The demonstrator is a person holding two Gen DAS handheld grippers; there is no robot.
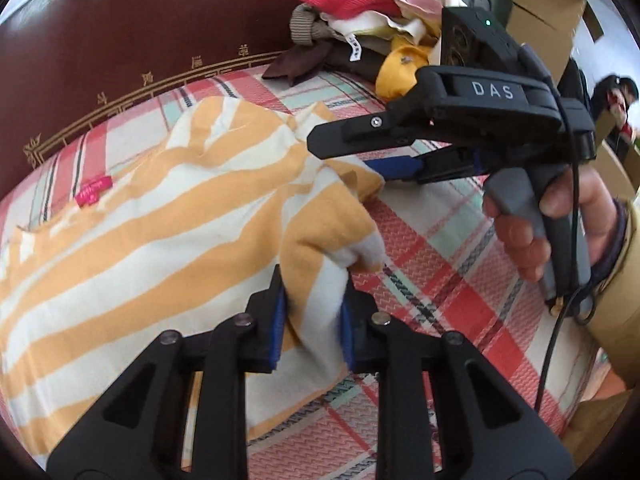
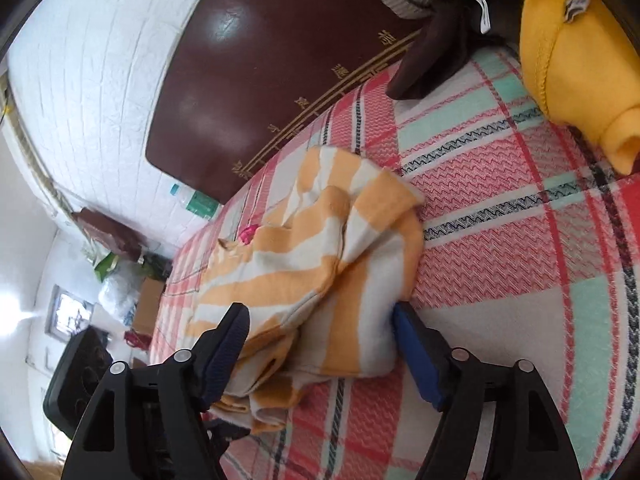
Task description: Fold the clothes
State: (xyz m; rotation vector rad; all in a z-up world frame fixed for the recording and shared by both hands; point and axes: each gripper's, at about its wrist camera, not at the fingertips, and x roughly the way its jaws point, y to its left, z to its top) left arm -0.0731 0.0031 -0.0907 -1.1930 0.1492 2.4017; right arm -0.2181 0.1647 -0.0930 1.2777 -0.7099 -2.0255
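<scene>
While the left tool (image 1: 314,320) clamps the striped garment (image 1: 168,216), the right tool (image 2: 320,344) stands wide open around it.

the left wrist view rides just behind the left tongs (image 1: 314,312), tilted steeply down and close over the striped garment (image 1: 160,216) on the bed (image 1: 440,248), facing the headboard (image 1: 140,40). the right wrist view sits behind the right tongs (image 2: 320,344), angled lower across the bed. both share the garment, headboard, bed cover and clothes pile (image 1: 360,20).
</scene>
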